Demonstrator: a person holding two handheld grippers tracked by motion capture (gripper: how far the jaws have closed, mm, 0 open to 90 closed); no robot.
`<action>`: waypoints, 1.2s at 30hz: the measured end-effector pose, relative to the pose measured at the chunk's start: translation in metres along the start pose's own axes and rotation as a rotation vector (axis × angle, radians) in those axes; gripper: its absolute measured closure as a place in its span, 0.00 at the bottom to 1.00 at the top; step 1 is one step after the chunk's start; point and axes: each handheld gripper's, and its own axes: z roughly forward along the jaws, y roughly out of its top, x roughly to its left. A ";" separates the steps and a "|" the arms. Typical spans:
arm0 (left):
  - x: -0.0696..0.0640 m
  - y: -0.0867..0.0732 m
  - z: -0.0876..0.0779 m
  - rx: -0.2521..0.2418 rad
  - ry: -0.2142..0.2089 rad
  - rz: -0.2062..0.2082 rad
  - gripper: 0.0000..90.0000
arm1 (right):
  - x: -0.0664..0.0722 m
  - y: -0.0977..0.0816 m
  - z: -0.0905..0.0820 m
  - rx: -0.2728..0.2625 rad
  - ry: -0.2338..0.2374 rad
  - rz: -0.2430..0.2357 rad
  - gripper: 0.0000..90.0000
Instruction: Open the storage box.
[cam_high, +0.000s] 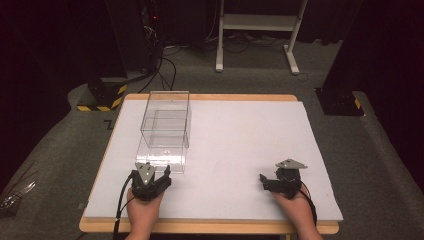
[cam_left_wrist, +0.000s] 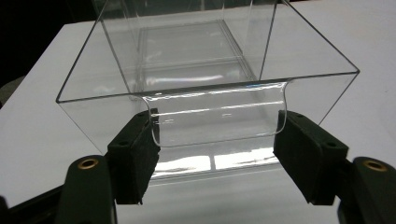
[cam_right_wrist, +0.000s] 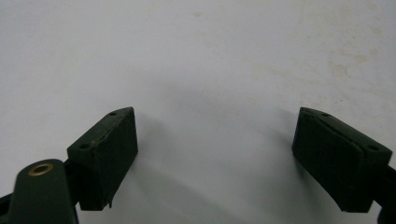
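- The high view is dim at its edges; the room beyond the counter (cam_high: 240, 130) falls off into near black.
- The white counter top is the brightest area, evenly lit from above.
- In the left gripper view, the clear box (cam_left_wrist: 205, 93) carries bright glare patches along its lower wall.
- In the right gripper view, soft shadows spread beneath the black jaws, whose near parts are slightly blurred.

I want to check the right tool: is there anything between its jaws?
No, the right tool has its jaws wide apart over the bare white table, with nothing between them.
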 end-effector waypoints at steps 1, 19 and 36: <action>-0.001 -0.001 -0.002 -0.001 0.000 0.000 0.36 | 0.000 0.000 0.000 0.000 0.000 0.000 0.16; 0.001 -0.008 -0.014 0.002 -0.036 -0.001 0.36 | 0.000 0.000 0.000 0.001 -0.002 -0.002 0.16; 0.014 0.000 -0.034 -0.033 -0.119 -0.003 0.33 | 0.001 0.000 0.000 0.003 -0.003 -0.002 0.16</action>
